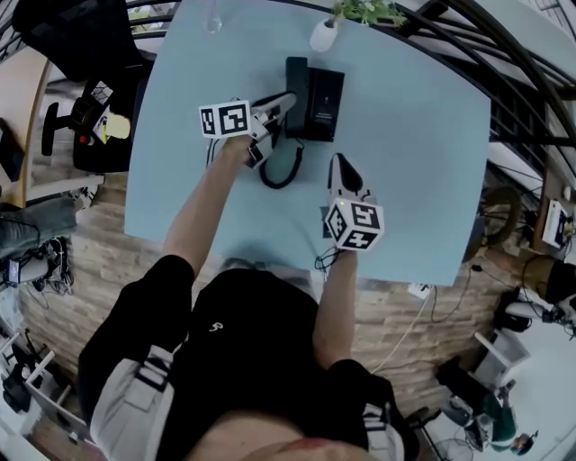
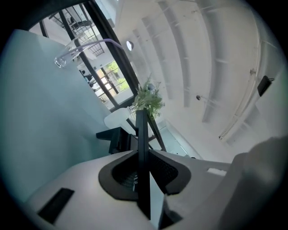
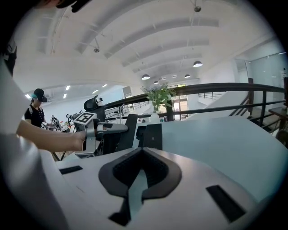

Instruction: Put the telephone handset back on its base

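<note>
The black telephone base lies at the far middle of the light blue table. Along its left side is the black handset, and my left gripper is shut on it from the left. In the left gripper view the handset shows as a thin black edge between the jaws. The right gripper view shows the handset tilted beside the base; whether it rests in the cradle I cannot tell. Its coiled cord loops toward me. My right gripper is shut and empty, nearer me on the table.
A white vase with a green plant stands just beyond the base. A clear glass stands at the far left edge. A black office chair is off the table's left side. A person stands far off in the room.
</note>
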A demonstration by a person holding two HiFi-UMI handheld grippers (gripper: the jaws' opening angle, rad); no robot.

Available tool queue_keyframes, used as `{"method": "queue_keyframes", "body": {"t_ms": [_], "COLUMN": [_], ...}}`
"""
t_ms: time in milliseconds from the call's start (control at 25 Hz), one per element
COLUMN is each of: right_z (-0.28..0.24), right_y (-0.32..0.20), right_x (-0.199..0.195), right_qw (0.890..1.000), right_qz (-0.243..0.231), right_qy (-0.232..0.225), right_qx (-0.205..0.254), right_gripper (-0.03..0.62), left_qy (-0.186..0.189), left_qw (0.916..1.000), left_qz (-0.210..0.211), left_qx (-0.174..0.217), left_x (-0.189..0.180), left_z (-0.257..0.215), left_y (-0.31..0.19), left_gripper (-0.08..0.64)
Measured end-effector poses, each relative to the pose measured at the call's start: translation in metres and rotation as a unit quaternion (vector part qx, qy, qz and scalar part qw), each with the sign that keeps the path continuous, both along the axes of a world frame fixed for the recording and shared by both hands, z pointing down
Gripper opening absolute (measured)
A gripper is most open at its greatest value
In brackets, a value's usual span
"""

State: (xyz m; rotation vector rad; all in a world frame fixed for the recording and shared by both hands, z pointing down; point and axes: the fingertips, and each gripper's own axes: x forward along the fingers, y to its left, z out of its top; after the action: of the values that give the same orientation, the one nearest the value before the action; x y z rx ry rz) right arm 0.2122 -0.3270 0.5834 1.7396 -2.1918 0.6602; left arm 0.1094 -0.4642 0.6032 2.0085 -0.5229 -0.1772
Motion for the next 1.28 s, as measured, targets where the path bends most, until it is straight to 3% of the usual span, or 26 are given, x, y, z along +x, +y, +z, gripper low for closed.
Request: {"method": "queue_keyframes", "body": {"t_ms": [280,720,1080,1160,1280], "right_z": [0.014,0.015,0.002,0.001,0.0], "right_y": [-0.002,-0.004,-0.004,-0.002,0.002], "right_x": [0.005,0.006,0.003,0.001,-0.004], "right_qw": [1.0,1.0,0.999,0.999,0.999], "right_qz": [-0.004,-0.004,-0.003,-0.005,-0.008], "right_qy": [-0.003,-0.02,-0.036,-0.037,-0.037], "right_qx": [-0.017,-0.015,-0.003,-0.001,0.0], "right_gripper": [-0.006,-0.006,-0.006,-0.006,-0.006], "left_qy": [0.021,-0.009,-0.077,-0.113,-0.187], "left_qw": [0.9993,0.9988,0.9945,0.9901,0.9773], "left_qz": [0.023,0.048,0.065,0.072,0.084], "left_qx": [-0.02,-0.001,0.028,0.042,0.055], "left_x": [0.014,0.025,0.029,0.029,0.026], "left_z": [0.026,0.044,0.056,0.061,0.065], "left_y": [-0.013,-0.007,0.0,-0.002,-0.008], "left_gripper": [0.071,0.071,0.077,0.088,0.18]}}
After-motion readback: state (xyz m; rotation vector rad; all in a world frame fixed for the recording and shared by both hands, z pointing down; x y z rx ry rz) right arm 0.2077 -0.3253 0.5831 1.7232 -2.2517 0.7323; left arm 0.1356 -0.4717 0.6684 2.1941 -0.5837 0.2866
